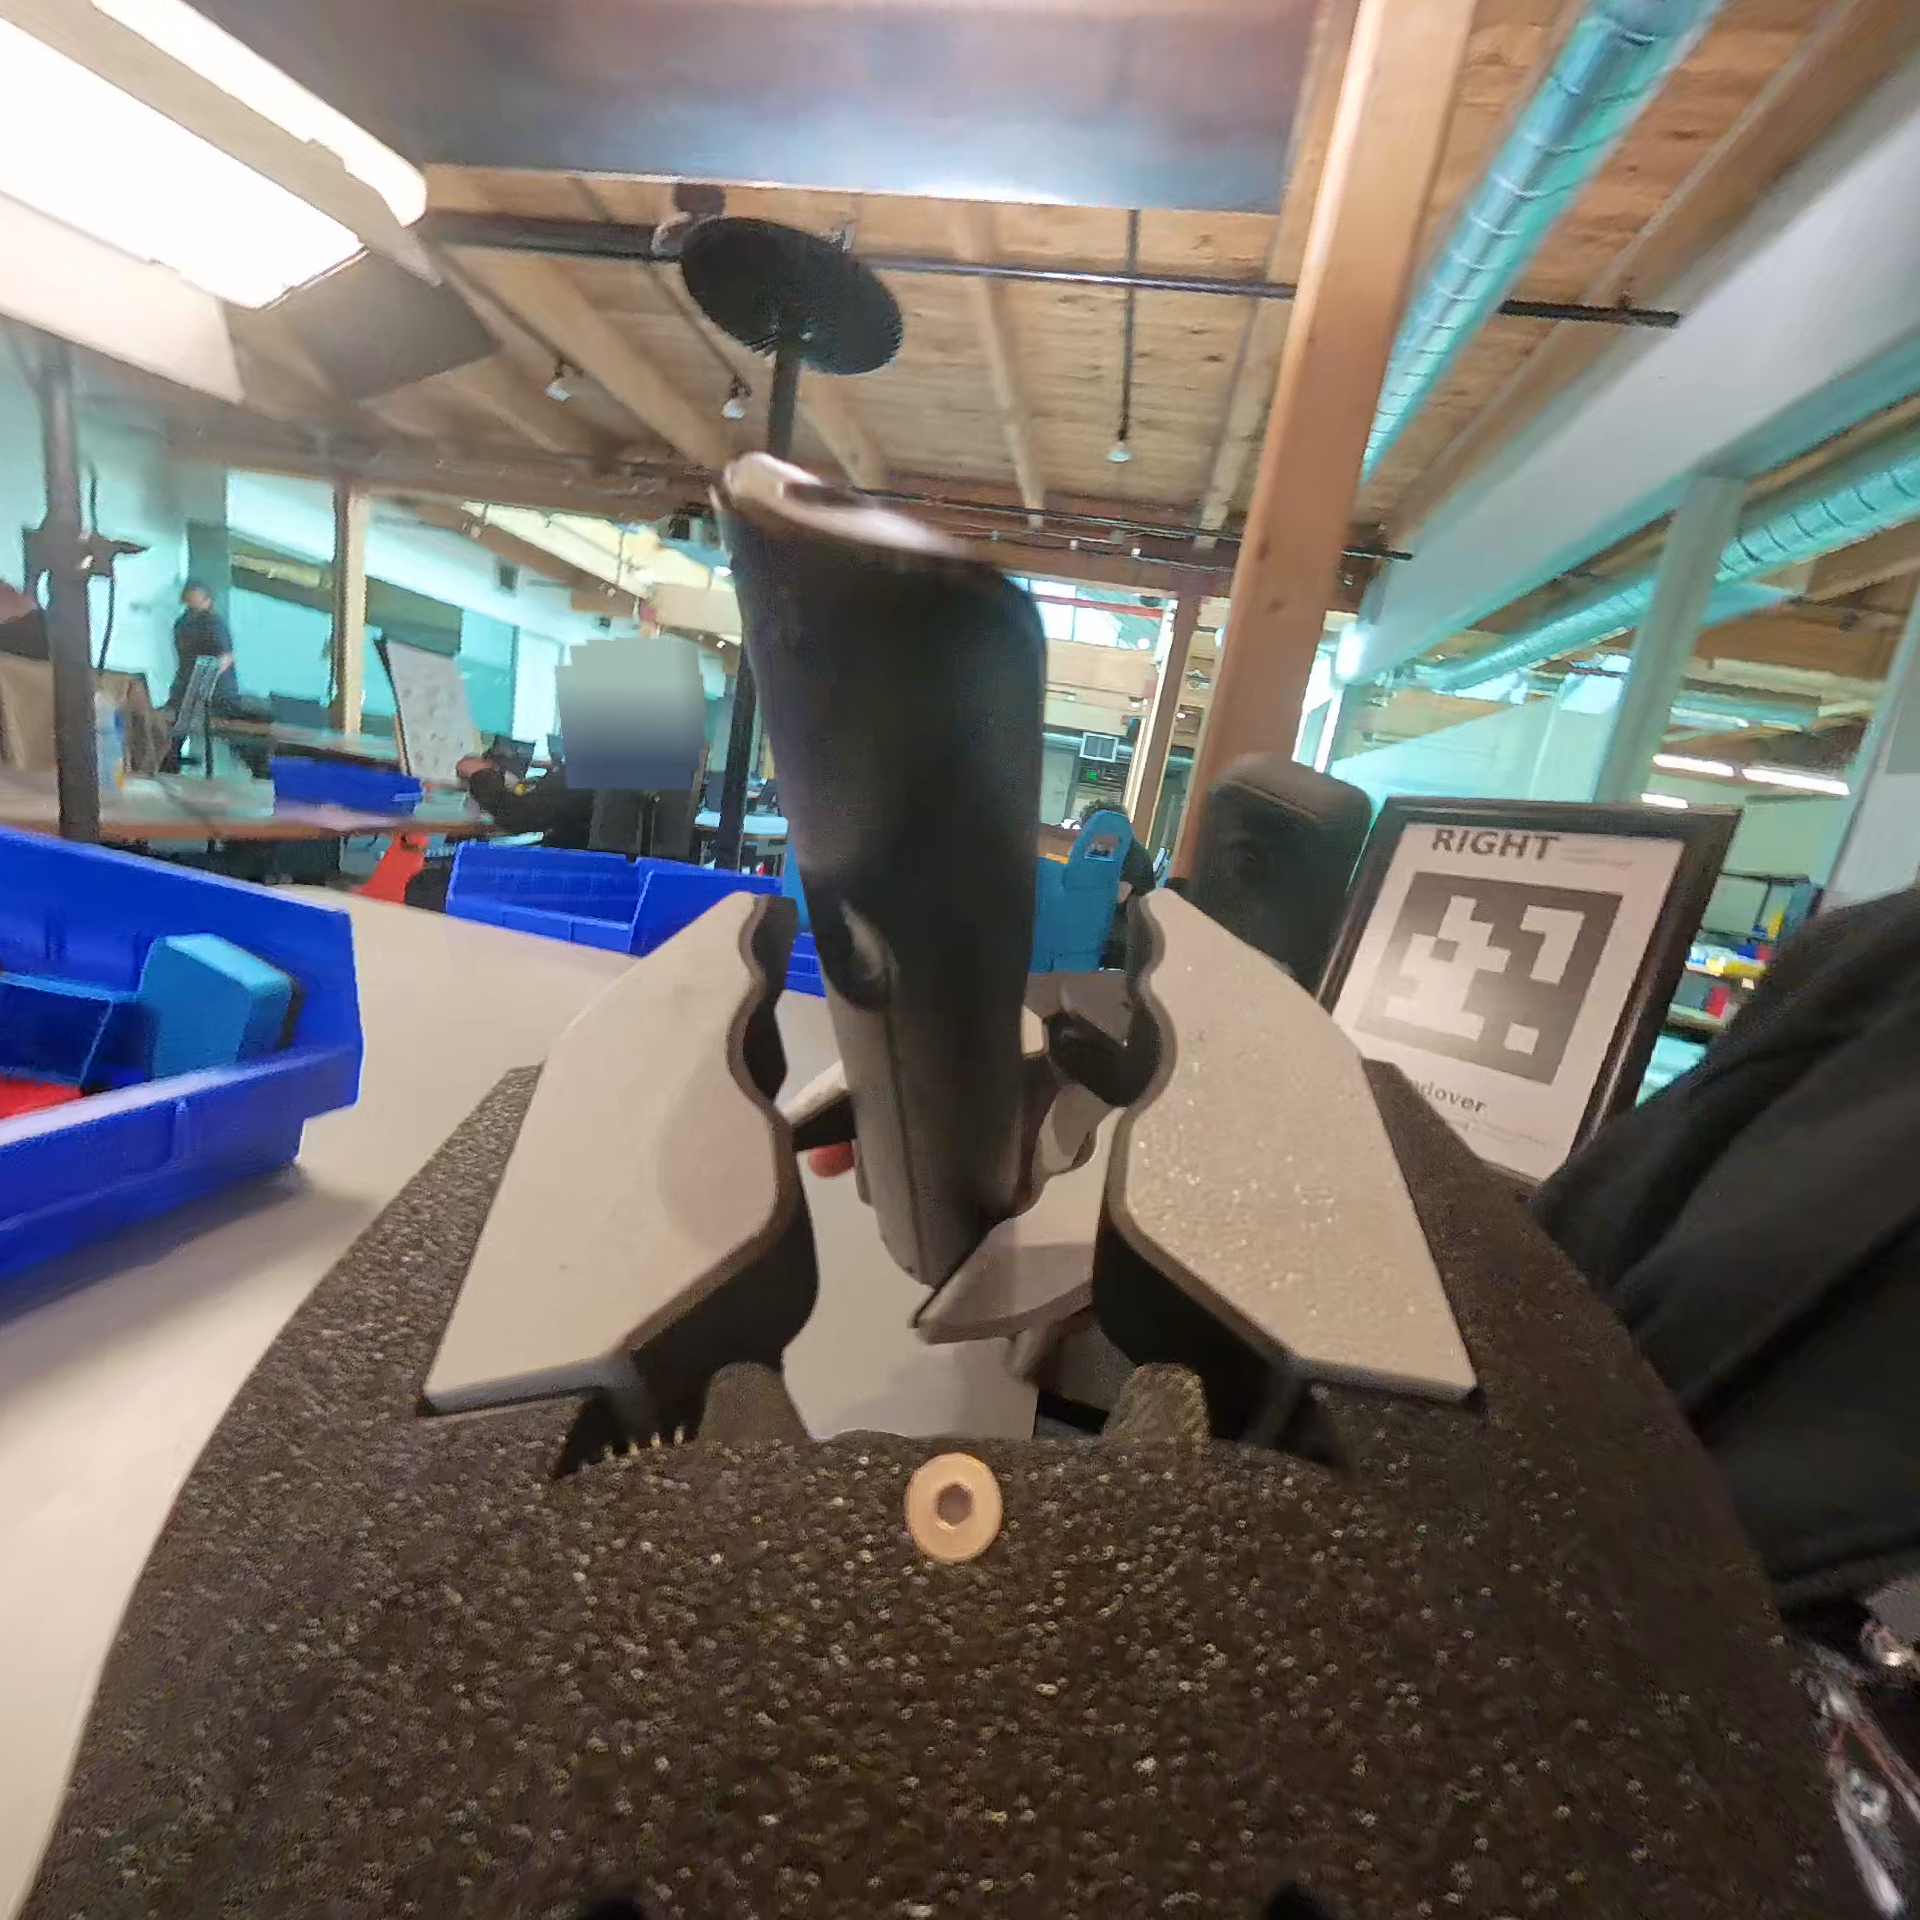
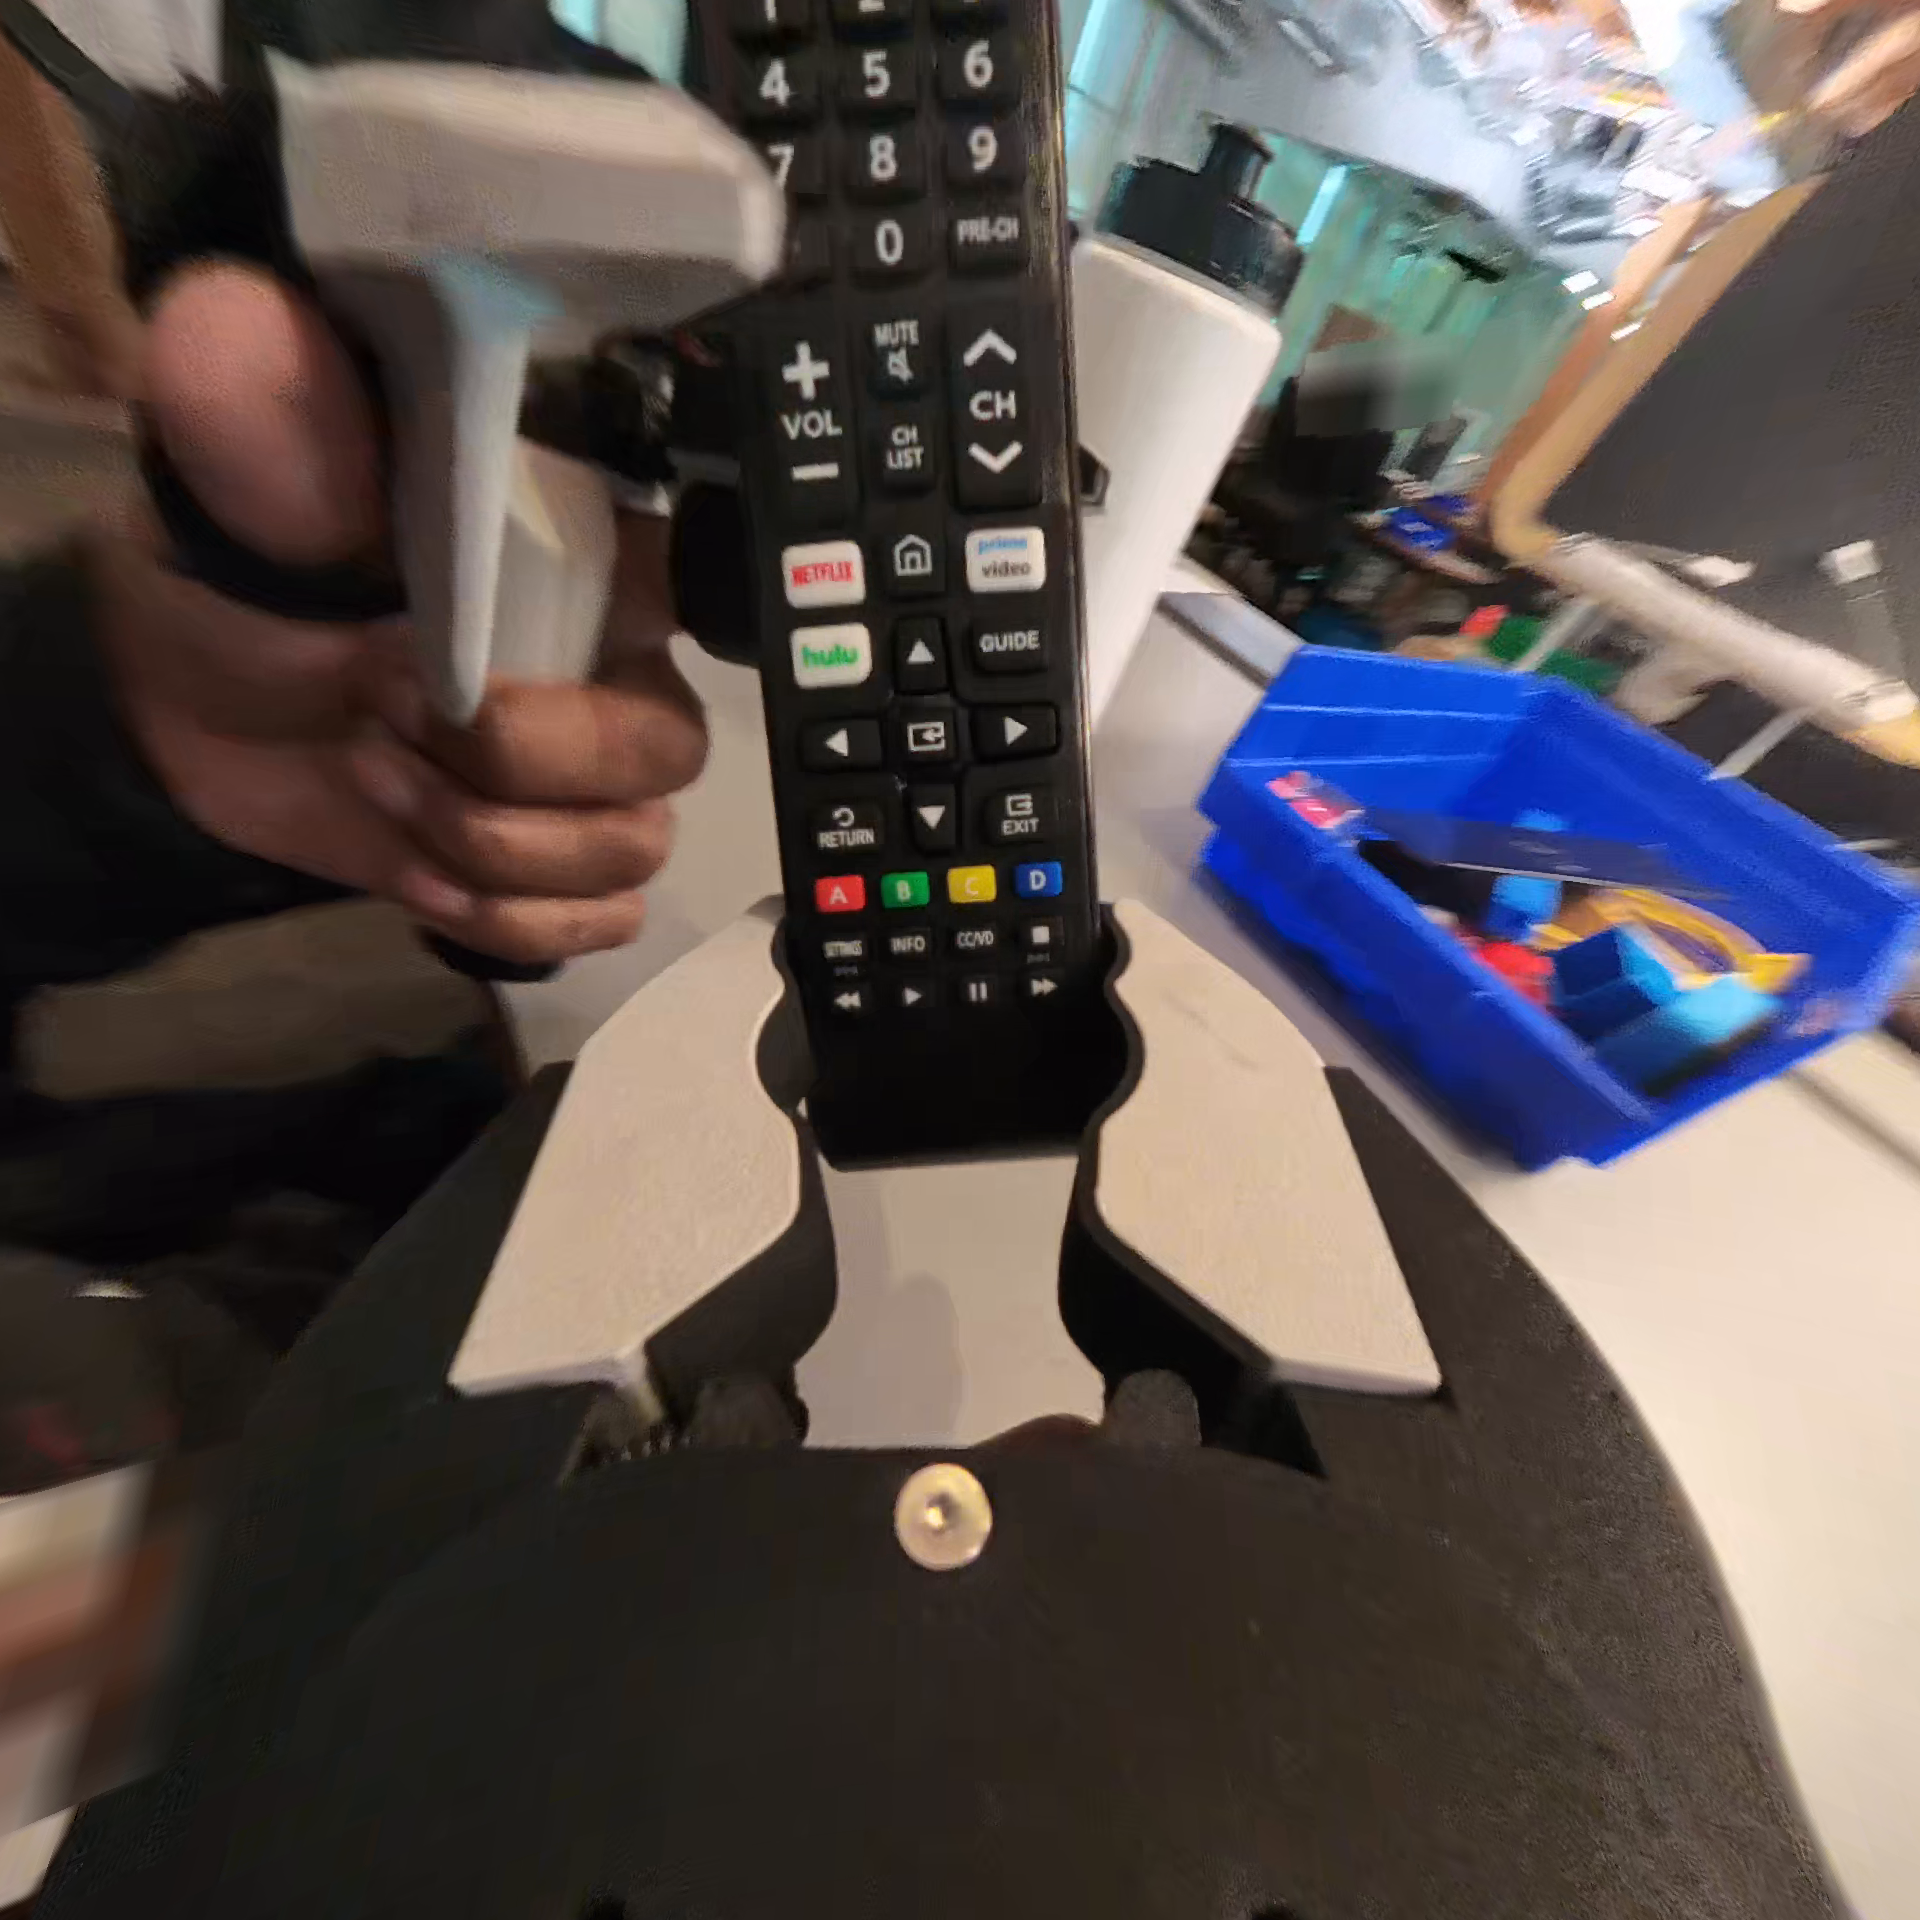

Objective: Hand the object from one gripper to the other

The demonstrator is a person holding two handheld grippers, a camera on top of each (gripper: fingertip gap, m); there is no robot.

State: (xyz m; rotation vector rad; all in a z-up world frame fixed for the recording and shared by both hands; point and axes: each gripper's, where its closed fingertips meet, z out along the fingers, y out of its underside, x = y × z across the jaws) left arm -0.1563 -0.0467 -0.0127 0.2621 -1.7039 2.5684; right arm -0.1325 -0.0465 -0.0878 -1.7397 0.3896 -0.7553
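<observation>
A black TV remote (image 2: 914, 582) stands upright with its buttons toward the right wrist camera. My right gripper (image 2: 948, 935) is shut on its lower end. In the left wrist view the remote's plain black back (image 1: 904, 810) rises between the fingers of my left gripper (image 1: 956, 935). That gripper is open, with a gap on each side of the remote. The right gripper's grey fingertips (image 1: 997, 1299) show there, clamped on the remote's bottom end. In the right wrist view the left gripper's grey body (image 2: 488, 260) is blurred at the upper left, held by a hand (image 2: 436, 769).
Blue bins (image 1: 177, 1101) with small parts sit on the grey table (image 1: 156, 1455), and another bin (image 1: 613, 894) sits farther back. A framed marker sign (image 1: 1507, 966) stands at the right. A white bottle (image 2: 1164, 416) and a blue bin (image 2: 1558, 914) lie behind the remote. There is about 8 cm between the tips of the two grippers. My left tips are roughly 15 cm from the white bottle (image 2: 1164, 416).
</observation>
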